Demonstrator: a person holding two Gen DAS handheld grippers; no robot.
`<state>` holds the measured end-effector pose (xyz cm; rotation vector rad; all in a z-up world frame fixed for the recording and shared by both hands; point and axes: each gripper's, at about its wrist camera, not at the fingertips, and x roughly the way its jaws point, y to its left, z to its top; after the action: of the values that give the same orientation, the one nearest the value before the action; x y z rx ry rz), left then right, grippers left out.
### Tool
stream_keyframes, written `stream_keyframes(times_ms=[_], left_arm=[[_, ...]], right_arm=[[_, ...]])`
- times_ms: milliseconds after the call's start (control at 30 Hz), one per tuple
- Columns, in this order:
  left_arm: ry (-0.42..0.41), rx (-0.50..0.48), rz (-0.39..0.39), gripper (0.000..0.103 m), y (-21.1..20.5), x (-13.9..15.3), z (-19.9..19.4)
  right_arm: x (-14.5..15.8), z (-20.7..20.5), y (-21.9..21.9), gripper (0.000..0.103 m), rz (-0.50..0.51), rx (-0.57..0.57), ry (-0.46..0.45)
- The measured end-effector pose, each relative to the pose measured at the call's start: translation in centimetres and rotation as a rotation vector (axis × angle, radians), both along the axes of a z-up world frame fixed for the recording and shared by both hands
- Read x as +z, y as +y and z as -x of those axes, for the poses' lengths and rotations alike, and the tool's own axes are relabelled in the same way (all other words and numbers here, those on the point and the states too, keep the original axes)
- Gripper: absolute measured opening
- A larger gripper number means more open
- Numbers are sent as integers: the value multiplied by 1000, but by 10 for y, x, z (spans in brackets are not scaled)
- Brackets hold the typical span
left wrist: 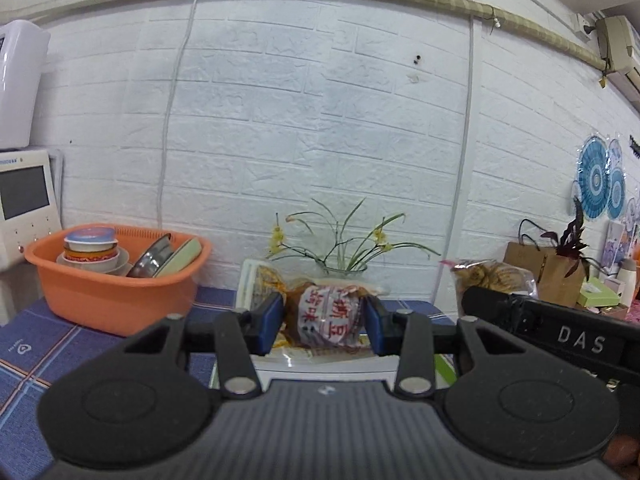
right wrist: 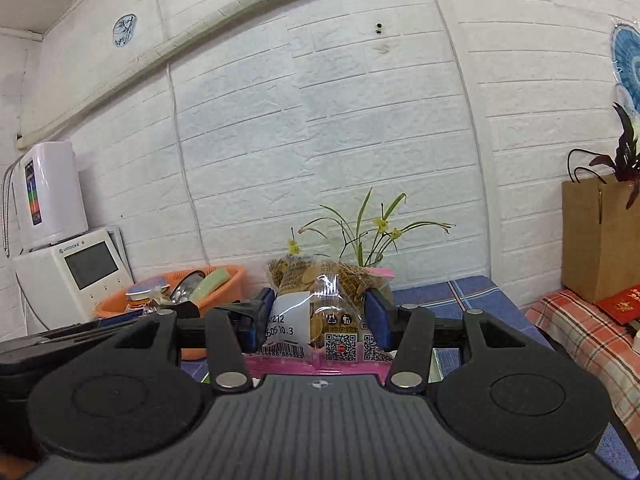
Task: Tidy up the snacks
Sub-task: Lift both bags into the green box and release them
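Your left gripper (left wrist: 325, 320) is clamped on a brown snack packet (left wrist: 330, 316) with a white label and red characters, its blue pads pressing the packet from both sides and carrying it above the blue checked tablecloth (left wrist: 36, 356). Just behind the packet stands a white tray (left wrist: 250, 280) with another yellowish packet leaning in it, and behind that a glass vase of thin green leaves and small yellow flowers (left wrist: 344, 248) against the white brick wall. To your left on the cloth sits an orange basin (left wrist: 116, 300) filled with bowls and a steel dish, with a white appliance (left wrist: 24, 200) beside it. Your right gripper (right wrist: 320, 320) is closed on a clear bag of round biscuits (right wrist: 328, 304) (white sticker, barcode and QR codes face the camera, a pink strip runs along its lower edge), the pads squeezing the bag's sides wide apart and lifting it clear of the table. From the left wrist view that same bag and the right gripper's black body, lettered DAS, show just to the right of the brown packet. Further right a brown paper bag (right wrist: 600, 240) holds a dark purple plant, near a red checked cloth (right wrist: 580, 340).
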<state>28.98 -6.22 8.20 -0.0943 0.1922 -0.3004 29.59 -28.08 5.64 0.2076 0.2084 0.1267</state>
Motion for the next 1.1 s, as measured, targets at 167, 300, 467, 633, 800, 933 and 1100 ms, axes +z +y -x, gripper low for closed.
stream_keyframes(times_ms=[167,300,467,633,800,933,1100], left_arm=[[33,3,0,41,-1,-15,-21],[79,-3,-11,41,-1,-27,-37],[116,11,-8,41,3,-45,-54],[155,-2,-26,41,-1,-58,-65],[184,-15,-86,41,-10,-69,-70],[198,-25,-117,41,-14,-75,-72],[209,-22,-138,41,-16,-79,-73]], right_arm=[[-14,-18,5,84,47,-11,41],[-28,-31,8,84,97,-33,46],[-58,-56,5,84,2,31,163],[-68,-60,8,84,-18,48,206],[-69,-61,11,84,25,35,217],[-75,-68,11,84,31,37,258],[-81,-72,9,84,30,42,286]])
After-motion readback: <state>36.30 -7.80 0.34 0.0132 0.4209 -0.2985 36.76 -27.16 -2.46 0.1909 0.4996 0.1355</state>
